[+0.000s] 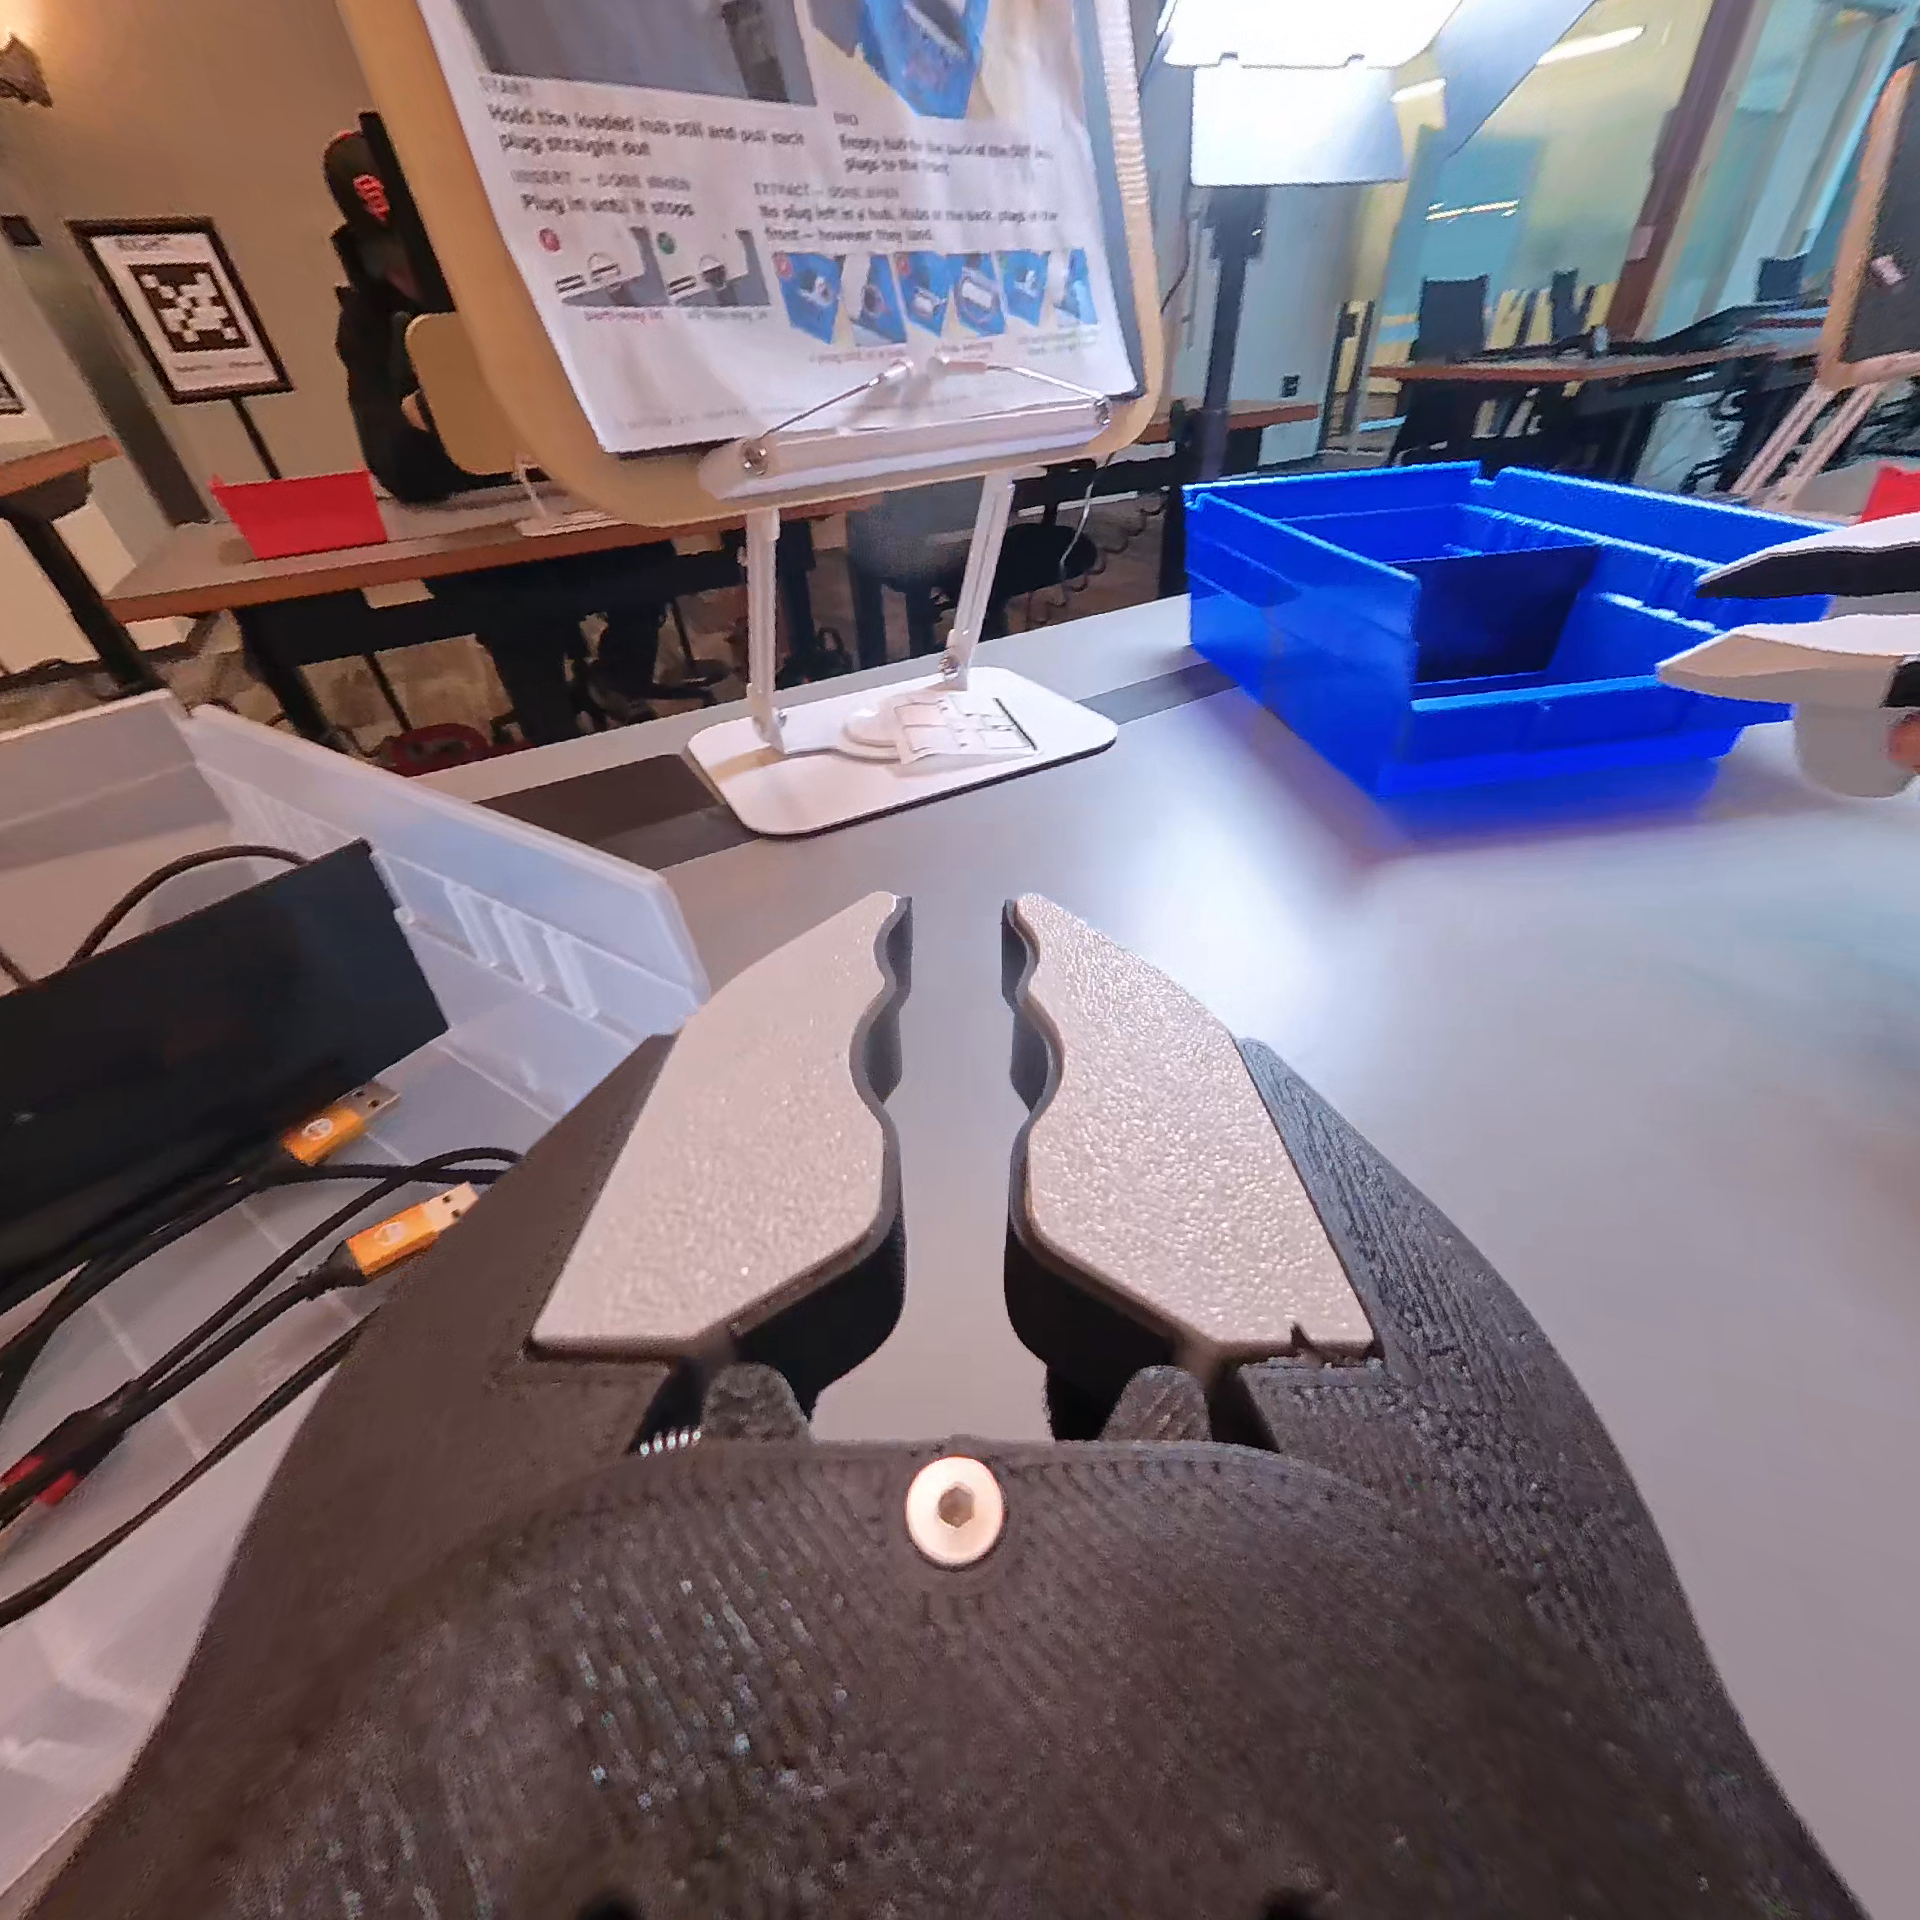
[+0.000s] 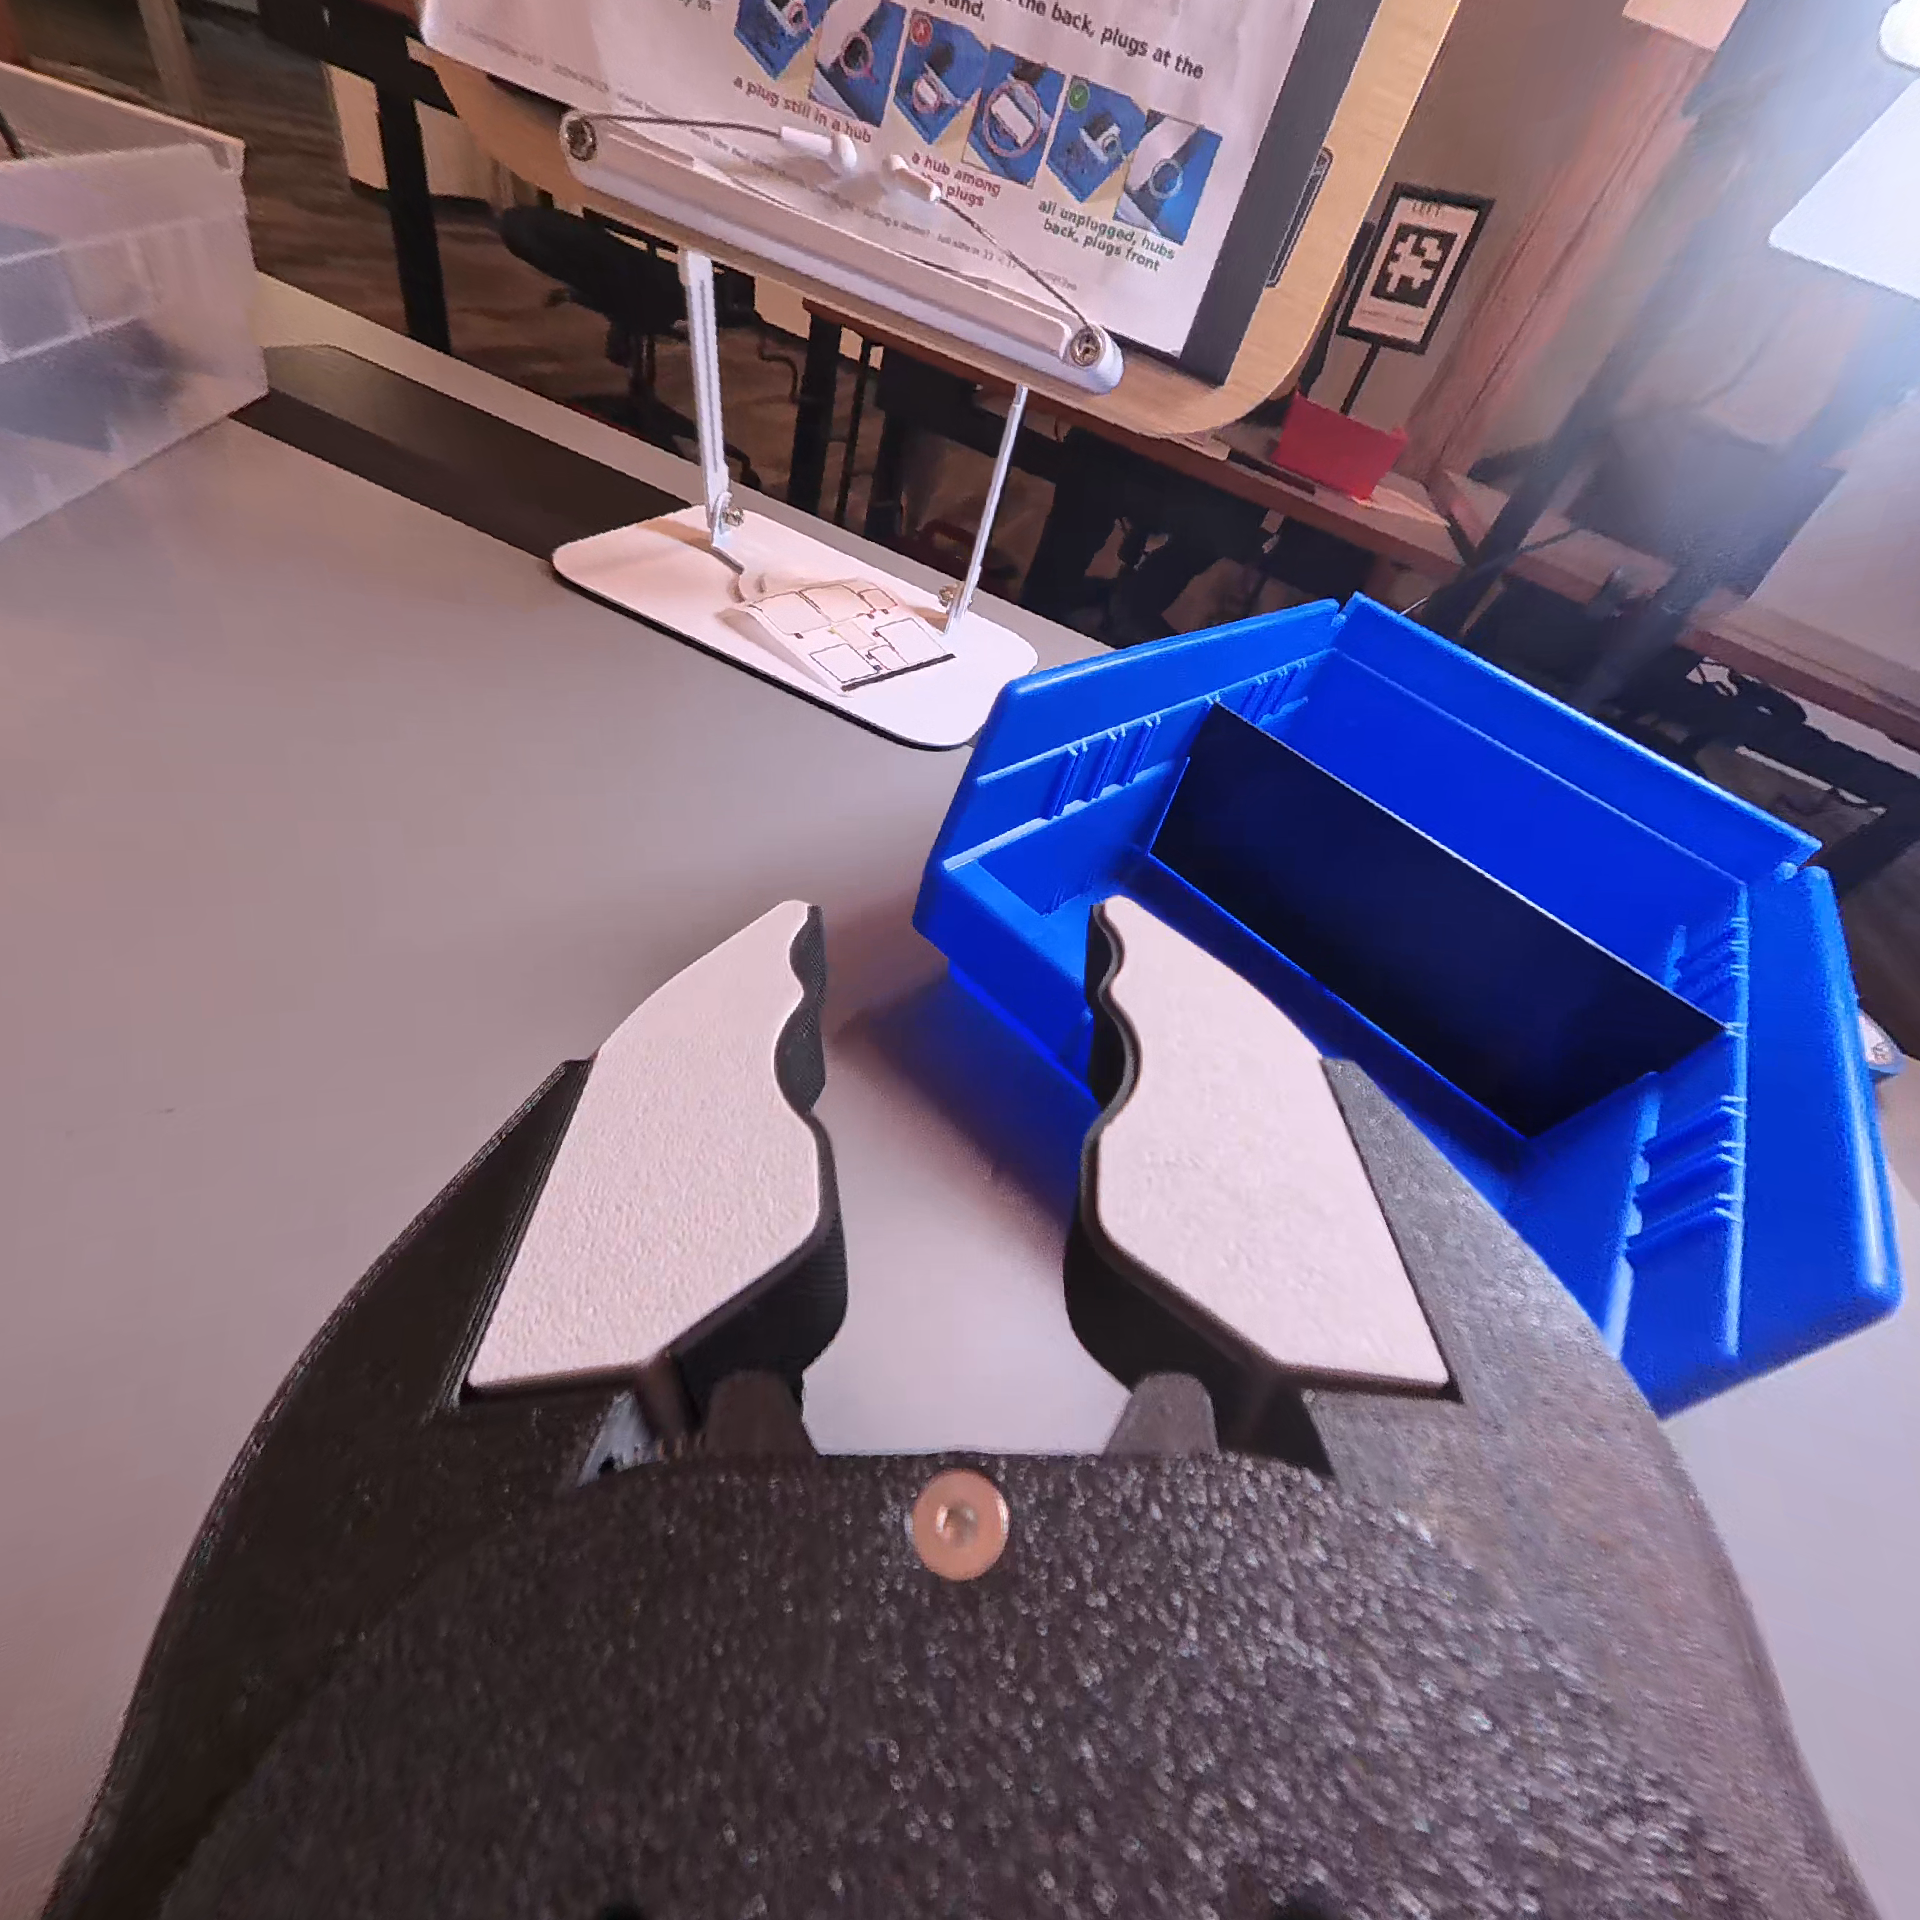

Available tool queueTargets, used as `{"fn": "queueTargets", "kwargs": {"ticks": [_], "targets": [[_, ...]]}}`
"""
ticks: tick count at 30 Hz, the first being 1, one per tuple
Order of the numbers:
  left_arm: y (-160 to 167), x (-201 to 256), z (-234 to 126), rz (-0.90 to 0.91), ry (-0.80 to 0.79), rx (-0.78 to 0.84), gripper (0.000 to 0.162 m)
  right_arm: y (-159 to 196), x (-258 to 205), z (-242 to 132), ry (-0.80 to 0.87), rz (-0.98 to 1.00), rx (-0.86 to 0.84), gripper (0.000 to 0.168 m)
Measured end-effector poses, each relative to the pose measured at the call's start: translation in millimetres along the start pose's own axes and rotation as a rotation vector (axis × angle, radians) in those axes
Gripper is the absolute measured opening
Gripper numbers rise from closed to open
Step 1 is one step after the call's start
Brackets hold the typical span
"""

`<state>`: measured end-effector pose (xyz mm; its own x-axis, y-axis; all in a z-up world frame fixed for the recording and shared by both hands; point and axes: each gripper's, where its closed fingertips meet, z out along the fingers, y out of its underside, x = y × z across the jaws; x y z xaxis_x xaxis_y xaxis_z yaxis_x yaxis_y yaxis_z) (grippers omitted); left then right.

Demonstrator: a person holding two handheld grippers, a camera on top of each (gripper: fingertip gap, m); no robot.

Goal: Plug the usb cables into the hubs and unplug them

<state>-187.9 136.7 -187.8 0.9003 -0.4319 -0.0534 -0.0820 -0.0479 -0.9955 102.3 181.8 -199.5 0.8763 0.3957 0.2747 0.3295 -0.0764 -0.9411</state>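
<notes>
Your left gripper (image 1: pixel 956 914) hangs above the bare grey tabletop (image 1: pixel 1351 1091) with its two grey-faced fingers a narrow gap apart and nothing between them. The things you need lie to its left, in the lower left of the left wrist view: a translucent plastic bin (image 1: pixel 499 935) holds a black box-shaped hub (image 1: pixel 197 1029) and a bundle of black braided usb cables (image 1: pixel 208 1309). Two orange-collared plugs show, the upper plug (image 1: pixel 338 1122) just beside the hub's lower edge and the lower plug (image 1: pixel 410 1226) nearer your fingers. Both have their metal tips toward the right of the frame and their long axes run from lower left to upper right, roughly crosswise to your fingers. I judge the left gripper to be much the nearer tool, so the coming move likely means swinging it left and turning it to meet a plug across its collar. Your right gripper (image 2: pixel 956 935) is well away from the cables; its fingers stand wider apart, empty, tilted down over the table with the right finger overlapping the near corner of a blue plastic bin (image 2: pixel 1039 790) that has a dark divider across it. In its view the translucent bin is only a blurred shape at the upper left. A white stand holding an instruction sheet (image 1: pixel 904 748) sits at the table's far edge between the two bins.
</notes>
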Motion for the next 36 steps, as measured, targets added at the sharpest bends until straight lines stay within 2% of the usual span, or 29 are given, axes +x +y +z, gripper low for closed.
{"fn": "queueTargets", "kwargs": {"ticks": [5, 7, 14, 20, 27, 36], "targets": [[0.1, -8.8, -4.1, 0.092, -0.106, -0.013, 0.016, -0.3, -15.6, 2.1, -0.072, 0.073, -0.016, 0.049], [-5.1, -5.9, -9.2, 0.069, -0.131, -0.003, 0.017, -3.8, -23.7, -1.9, -0.097, 0.098, -0.014, 0.049], [-24.8, 52.9, -15.0, -0.150, -0.078, 0.087, 0.019, -17.0, -45.4, -25.8, -0.127, 0.097, 0.008, 0.048], [-32.6, 85.6, -12.7, -0.063, -0.051, 0.074, 0.014, -22.2, -51.4, -54.0, -0.108, 0.095, 0.015, 0.044], [-5.8, 106.6, -36.9, -0.023, -0.068, 0.001, 0.000, -23.7, -78.7, -86.7, -0.099, 0.049, 0.017, 0.041], [4.7, 94.4, -47.8, 0.064, -0.124, -0.021, 0.000, -13.1, -96.1, -95.5, -0.060, 0.084, 0.026, 0.038]]}}
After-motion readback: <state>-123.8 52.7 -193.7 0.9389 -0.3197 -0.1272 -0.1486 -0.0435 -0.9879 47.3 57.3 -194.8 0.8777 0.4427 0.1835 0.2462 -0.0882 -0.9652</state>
